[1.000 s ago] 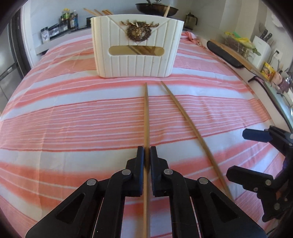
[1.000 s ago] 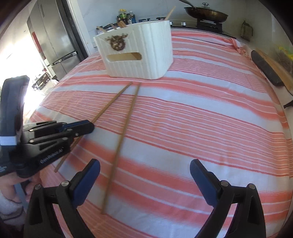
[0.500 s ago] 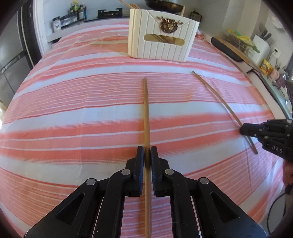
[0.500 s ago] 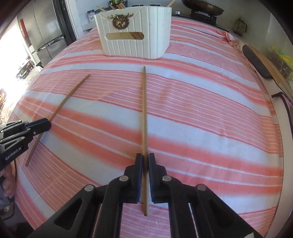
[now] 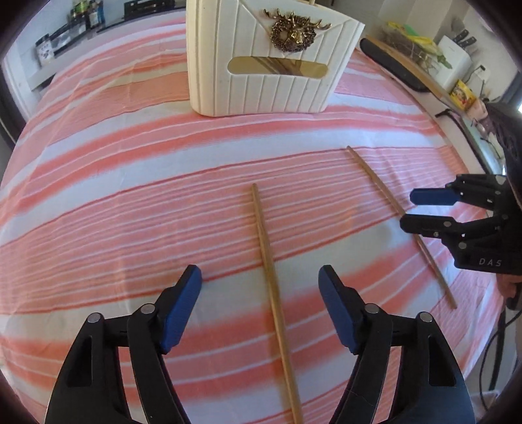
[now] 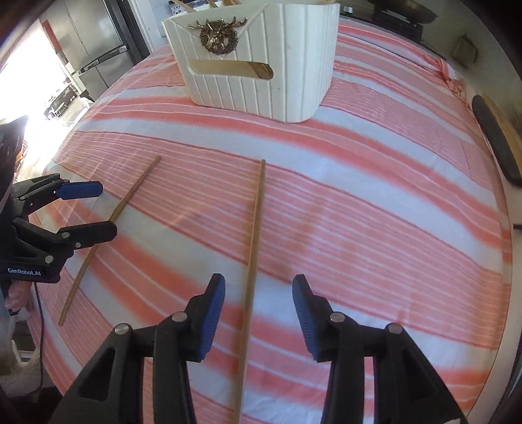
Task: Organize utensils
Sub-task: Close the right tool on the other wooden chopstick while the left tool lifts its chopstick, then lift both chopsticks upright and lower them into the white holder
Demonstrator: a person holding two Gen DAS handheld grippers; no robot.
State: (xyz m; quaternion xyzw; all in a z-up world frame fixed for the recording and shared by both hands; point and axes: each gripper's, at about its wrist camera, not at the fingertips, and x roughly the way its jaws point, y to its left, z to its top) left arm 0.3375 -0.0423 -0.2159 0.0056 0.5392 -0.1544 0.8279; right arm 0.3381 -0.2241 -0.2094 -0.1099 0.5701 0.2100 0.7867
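Opening, both jaws straddle thin stiff wooden chopsticks, ungripped: left gripper [image 5: 260, 295], right gripper [image 6: 258, 301]; light, roll-prone, pinch mid-shaft.

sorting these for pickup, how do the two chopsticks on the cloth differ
The left chopstick lies between the left hand-held gripper's opening jaws; the right chopstick lies between the right hand-held gripper's opening jaws. The left one angles away at its far end, the right one points nearer the white holder. Both are thin, wooden, flat on the striped cloth, ungripped.

Striped cloth [image 5: 130, 169], steel fridge [image 6: 94, 49], knife block [image 5: 455, 53], perhaps a pan [image 6: 407, 13].
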